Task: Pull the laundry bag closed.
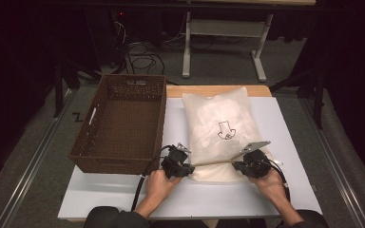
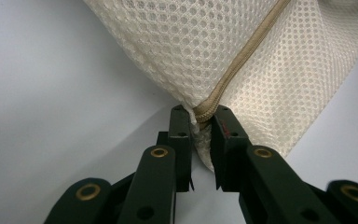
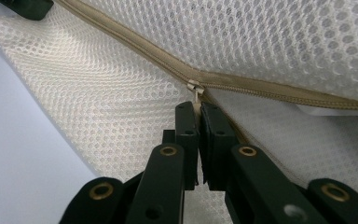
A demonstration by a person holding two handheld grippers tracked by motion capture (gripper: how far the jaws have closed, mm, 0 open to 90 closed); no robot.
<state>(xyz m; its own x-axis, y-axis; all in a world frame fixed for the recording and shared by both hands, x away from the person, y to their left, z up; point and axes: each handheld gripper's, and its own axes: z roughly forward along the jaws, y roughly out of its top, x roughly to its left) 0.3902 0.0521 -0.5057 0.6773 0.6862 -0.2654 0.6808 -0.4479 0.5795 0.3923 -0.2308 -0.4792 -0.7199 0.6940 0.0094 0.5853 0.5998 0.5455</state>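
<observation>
Both tongs are clamped on the bag now; left gripper (image 1: 186, 168) has its jaws pinched on the end of the zipper (image 2: 235, 70) at the corner of the mesh laundry bag (image 1: 221, 128), and you can see the beige tape bunched right between the black pads in the left gripper view; right gripper (image 1: 237, 165) is pressed together on the small metal zipper pull (image 3: 195, 88), jaws almost touching with the tab trapped between them. Bag lies flat on the white table (image 1: 123, 194), centre stage, its zippered edge at six o'clock nearest the person, something white and soft packed inside; brown wicker basket (image 1: 119, 121) sits just beside it at nine o'clock.

So the step in hand, by my reading, is working the zipper; one hand anchors, the other drives. Whether it is opening or closing I cannot tell; the slider sits partway along the track. Next move calls for a steady pull along the zipper line, level with the table, while the left grip holds tension; lift or twist and the tiny tab could slip out.
</observation>
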